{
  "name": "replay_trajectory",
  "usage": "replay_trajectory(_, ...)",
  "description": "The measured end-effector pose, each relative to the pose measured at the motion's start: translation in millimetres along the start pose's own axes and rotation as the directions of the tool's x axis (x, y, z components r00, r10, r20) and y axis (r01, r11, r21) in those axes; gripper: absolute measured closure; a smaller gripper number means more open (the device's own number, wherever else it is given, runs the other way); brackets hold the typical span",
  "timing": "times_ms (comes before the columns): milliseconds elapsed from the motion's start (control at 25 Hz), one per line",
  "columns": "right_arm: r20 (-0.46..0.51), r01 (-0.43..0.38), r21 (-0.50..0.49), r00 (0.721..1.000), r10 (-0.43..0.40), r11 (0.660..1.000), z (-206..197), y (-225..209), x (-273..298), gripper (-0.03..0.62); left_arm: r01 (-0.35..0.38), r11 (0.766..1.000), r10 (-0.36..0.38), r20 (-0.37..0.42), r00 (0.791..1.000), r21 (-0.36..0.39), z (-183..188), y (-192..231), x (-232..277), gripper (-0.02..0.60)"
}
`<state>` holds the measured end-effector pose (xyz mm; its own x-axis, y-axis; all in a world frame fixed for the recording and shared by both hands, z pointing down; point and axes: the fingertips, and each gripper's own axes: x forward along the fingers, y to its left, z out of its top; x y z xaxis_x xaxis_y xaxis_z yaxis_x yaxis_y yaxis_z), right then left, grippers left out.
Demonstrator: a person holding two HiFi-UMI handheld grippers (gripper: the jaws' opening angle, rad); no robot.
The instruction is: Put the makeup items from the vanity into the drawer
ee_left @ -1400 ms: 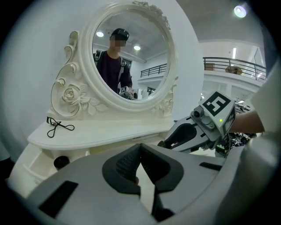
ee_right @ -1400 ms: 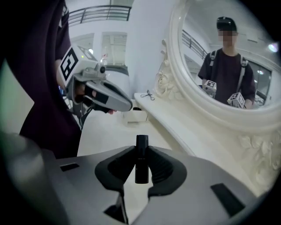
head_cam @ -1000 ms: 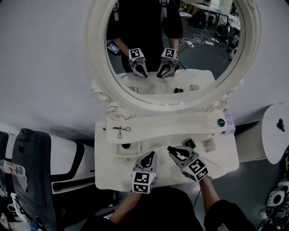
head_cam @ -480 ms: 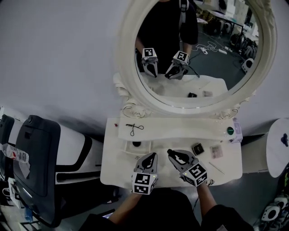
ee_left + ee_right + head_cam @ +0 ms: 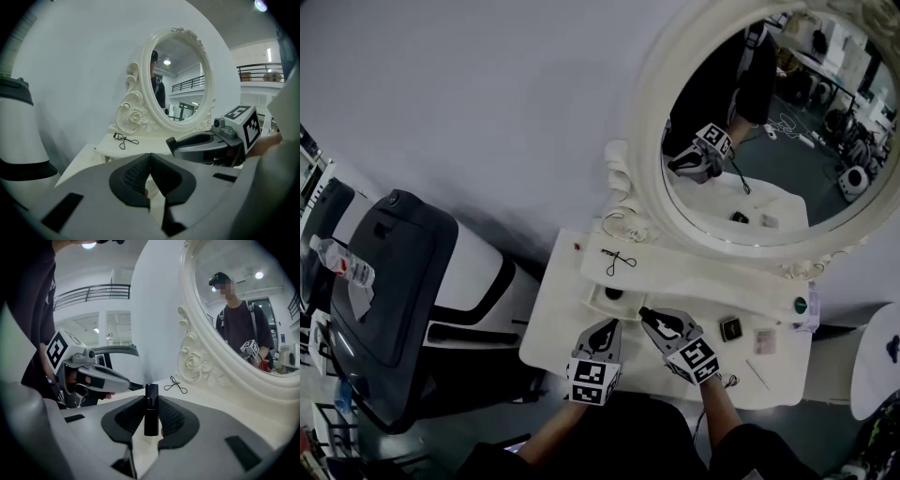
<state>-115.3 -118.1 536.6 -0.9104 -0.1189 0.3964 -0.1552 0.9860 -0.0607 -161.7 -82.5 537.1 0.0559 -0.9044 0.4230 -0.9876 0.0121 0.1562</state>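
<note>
A short black lipstick tube (image 5: 151,408) stands upright between the pads of my right gripper (image 5: 151,401), which is shut on it. In the head view the right gripper (image 5: 645,315) hovers over the white vanity top (image 5: 562,323), just in front of a small open drawer (image 5: 598,302) with a dark item inside. My left gripper (image 5: 607,331) sits beside it, shut (image 5: 149,157) and holding nothing. An eyelash curler (image 5: 619,260) lies on the raised shelf. A black square compact (image 5: 730,329), a small pale packet (image 5: 764,341) and a thin stick (image 5: 757,373) lie to the right.
The big oval mirror (image 5: 759,141) rises behind the shelf. A round green item (image 5: 801,304) sits at the shelf's right end. A black and white chair (image 5: 394,272) stands left of the vanity, with a water bottle (image 5: 342,262) beyond it.
The head view has swung left, so the vanity and mirror now sit further right in the picture. Both grippers keep their places over the vanity's front, the right one still gripping the tube.
</note>
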Motion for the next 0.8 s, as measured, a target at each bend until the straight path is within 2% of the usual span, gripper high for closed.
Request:
replay_trajectory(400,-0.097,-0.066,-0.098,0.994,0.056,0.993,-4.7,2.4,46.7,0.488,-0.110,0.993,0.110,0.004,0.994,-0.049,-6.3,40.7,-19.3,0.566)
replay_trajectory(800,-0.210,-0.135,-0.187,0.973,0.094,0.973,-22.3,3.9,84.9,0.488,-0.159,0.985,0.160,0.011,0.987,-0.065,-9.5,60.0,-14.8,0.566)
